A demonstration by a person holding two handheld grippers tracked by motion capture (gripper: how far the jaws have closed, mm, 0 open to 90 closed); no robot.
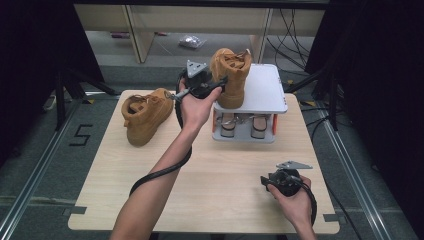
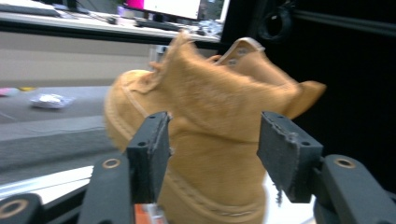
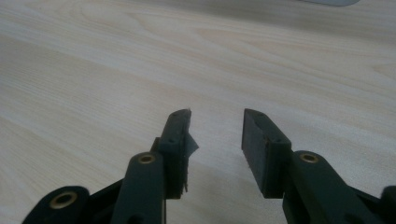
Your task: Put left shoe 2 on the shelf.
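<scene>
— Standing upright on the grey top shelf of the small shoe rack, at about one o'clock on the table, is the tan boot. Do you see a risk?

— Yes. The boot sits near the left edge of that shelf. The left gripper has its jaws apart, one on each side of the boot's ankle part, and the pads do not press it. If the hand pulls away crooked, a pad may catch the suede and tip the boot off the shelf.

— And below it?

— A pair of sandals is on the lower level of the rack. A falling boot could hit the rack and shift them.

— The second tan boot?

— It lies at ten o'clock, well apart, so safe for now. The cable trailing along the left forearm could drag over it later.

— The right gripper?

— It rests at five o'clock over bare wood, jaws partly apart, holding nothing.
</scene>
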